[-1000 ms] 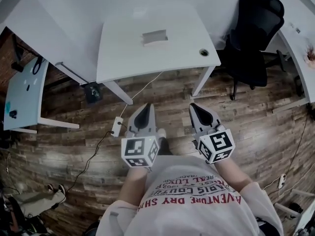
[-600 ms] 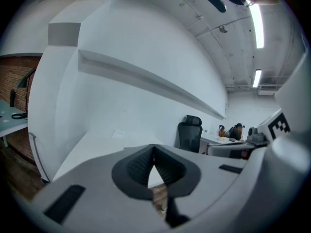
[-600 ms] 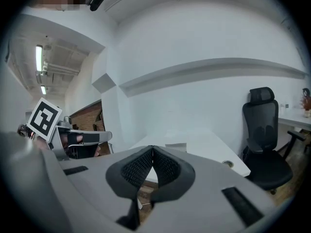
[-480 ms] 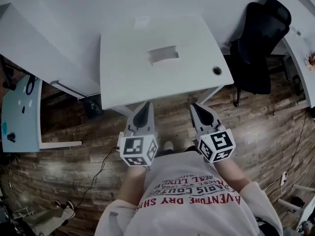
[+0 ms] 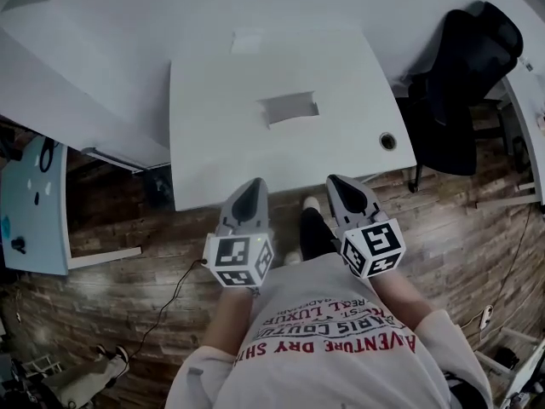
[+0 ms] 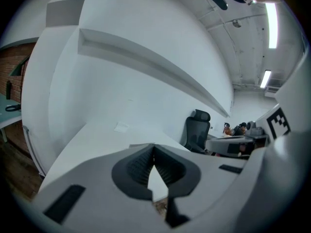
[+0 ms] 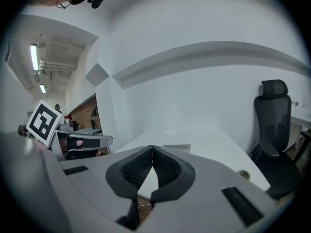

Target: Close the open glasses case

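Now nearer than a second ago, the glasses case lies mid-desk, well ahead of the left gripper and right gripper, both pressed together and empty, so reaching probably comes next.

The left gripper and the right gripper, jaws together, hang at the near edge of the white rectangular desk — bare desktop runs ahead to the flat grey glasses case at its middle. Beyond that lies a small white paper slip, near the wall. A round cable hole sits at the right corner — a black office chair stands just beside that side.
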Motion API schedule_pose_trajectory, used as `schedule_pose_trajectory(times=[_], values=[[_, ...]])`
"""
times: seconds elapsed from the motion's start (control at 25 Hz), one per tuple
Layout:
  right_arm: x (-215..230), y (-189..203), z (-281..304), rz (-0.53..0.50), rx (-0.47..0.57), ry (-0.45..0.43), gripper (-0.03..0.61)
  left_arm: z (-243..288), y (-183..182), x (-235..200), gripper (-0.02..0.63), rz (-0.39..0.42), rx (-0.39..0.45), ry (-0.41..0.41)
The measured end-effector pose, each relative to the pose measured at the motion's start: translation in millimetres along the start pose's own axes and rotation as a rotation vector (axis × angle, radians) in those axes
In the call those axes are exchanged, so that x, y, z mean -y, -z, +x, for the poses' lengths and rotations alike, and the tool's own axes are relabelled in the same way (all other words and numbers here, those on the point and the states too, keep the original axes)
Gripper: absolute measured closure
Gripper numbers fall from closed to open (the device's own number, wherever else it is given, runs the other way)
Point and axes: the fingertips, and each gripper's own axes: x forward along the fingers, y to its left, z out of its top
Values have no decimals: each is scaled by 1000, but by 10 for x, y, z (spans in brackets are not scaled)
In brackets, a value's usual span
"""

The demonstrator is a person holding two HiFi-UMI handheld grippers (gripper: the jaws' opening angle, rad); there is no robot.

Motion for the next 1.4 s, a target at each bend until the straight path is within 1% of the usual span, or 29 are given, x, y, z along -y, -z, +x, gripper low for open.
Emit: schedule_pose_trajectory(times=[0.28, 0.4, 0.52, 0.64, 0.8, 1.12, 1.4], values=[[505, -279, 707, -12, -14, -55, 566, 764, -177, -239, 615, -12, -35, -56], [792, -335, 1014, -1, -42, -78, 566, 1118, -241, -313, 615, -33, -51, -90], [1027, -334, 1278, -6, -77, -108, 566, 1397, -219, -383, 615, -53, -84, -126], [1221, -271, 1533, 0, -114, -141, 566, 1618, -96, -485, 615, -78, -127, -167], [1420, -96, 1807, 1, -170, -169, 566, 1866, 216, -550, 615, -107, -205, -196], [1538, 215, 2185, 2, -280, -205, 566, 2249, 806, -632, 615, -127, -361, -187], [1581, 362, 2446, 16, -324, -206, 566, 2451, 1039, -762, 615, -153, -427, -173]])
